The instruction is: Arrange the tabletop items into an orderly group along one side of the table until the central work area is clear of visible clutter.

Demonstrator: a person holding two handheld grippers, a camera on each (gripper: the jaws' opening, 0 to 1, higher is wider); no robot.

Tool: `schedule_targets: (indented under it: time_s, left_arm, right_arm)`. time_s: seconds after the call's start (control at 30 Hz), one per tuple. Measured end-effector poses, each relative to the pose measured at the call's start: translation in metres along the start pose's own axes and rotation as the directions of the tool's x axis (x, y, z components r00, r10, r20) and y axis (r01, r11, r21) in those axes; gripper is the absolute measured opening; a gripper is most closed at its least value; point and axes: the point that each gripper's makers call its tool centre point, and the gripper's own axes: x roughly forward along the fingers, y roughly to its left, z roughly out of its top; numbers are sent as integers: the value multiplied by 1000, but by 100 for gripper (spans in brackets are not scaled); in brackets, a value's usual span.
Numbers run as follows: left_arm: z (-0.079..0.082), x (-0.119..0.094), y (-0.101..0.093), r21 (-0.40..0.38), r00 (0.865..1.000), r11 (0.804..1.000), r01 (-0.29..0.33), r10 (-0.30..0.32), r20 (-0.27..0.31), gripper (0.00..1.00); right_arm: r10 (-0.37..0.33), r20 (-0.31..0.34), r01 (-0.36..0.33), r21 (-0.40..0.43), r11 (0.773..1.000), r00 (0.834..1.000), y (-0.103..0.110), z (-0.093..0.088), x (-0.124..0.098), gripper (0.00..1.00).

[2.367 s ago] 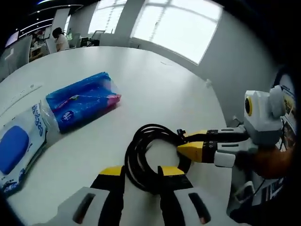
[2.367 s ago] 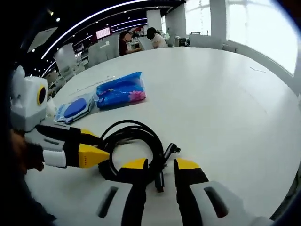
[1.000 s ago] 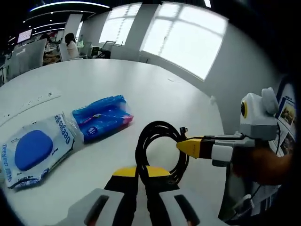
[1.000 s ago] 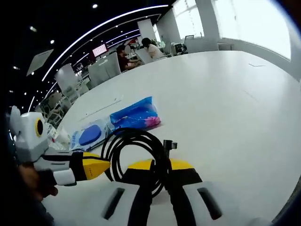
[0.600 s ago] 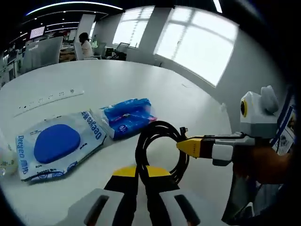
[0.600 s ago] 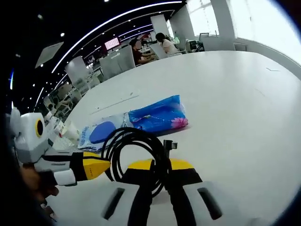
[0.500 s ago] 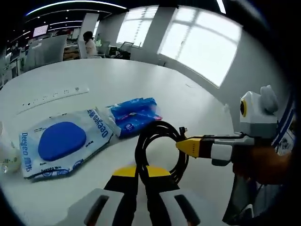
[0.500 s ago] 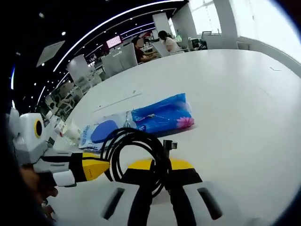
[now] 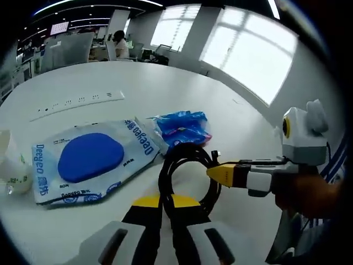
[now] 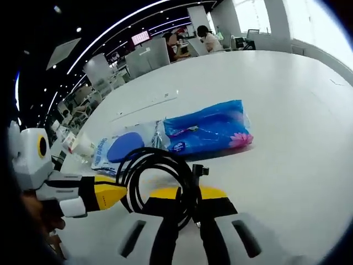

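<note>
A black cable coil [image 9: 190,165] hangs just above the white table [image 9: 138,83], held from two sides. My left gripper [image 9: 165,201] is shut on its near strand. My right gripper [image 9: 213,172] comes in from the right, shut on the coil's far side. In the right gripper view, my right gripper [image 10: 187,194] clamps the coil [image 10: 144,161] beside its plug, and my left gripper [image 10: 123,195] reaches in from the left. A blue tissue pack [image 9: 182,126] [image 10: 212,132] and a wet-wipes pack with a blue oval lid [image 9: 83,160] [image 10: 121,147] lie just beyond the coil.
A white power strip [image 9: 77,103] [image 10: 146,106] lies further back on the table. A small white bottle [image 9: 12,168] stands at the left edge. A person's hand [image 9: 309,193] holds the right gripper. Desks, chairs and seated people are far behind.
Both grippers, open around the coil 2.4 s ago, have shut on it. They have carried it toward the two packs, which now lie much closer.
</note>
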Motion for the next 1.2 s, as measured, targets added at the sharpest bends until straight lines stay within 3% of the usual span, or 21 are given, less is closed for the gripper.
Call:
schedule_targets:
  time_s: [0.5,0.9,1.07,1.2]
  left_arm:
    - [-16,9,10,-40,999,999,-6,4,-48,3]
    - [-20,12,11,12,998,1000,-4,5,-66,6]
    - [-22,9,11,56,997,998,4,0,-71,13]
    - [-26,6,9,57,997,998,17,-13,-74,21]
  right_arm:
    - [12,-49,-17,-94,995,999,-2,-12,13,8]
    - [21,-42,-29,-190,981,999,-5,-17,16,11]
    - [34,-16,-38,-287,957,999,-6,-15,14,14]
    - [50,-1,-48,-296,954,999,-5,-17,7,17]
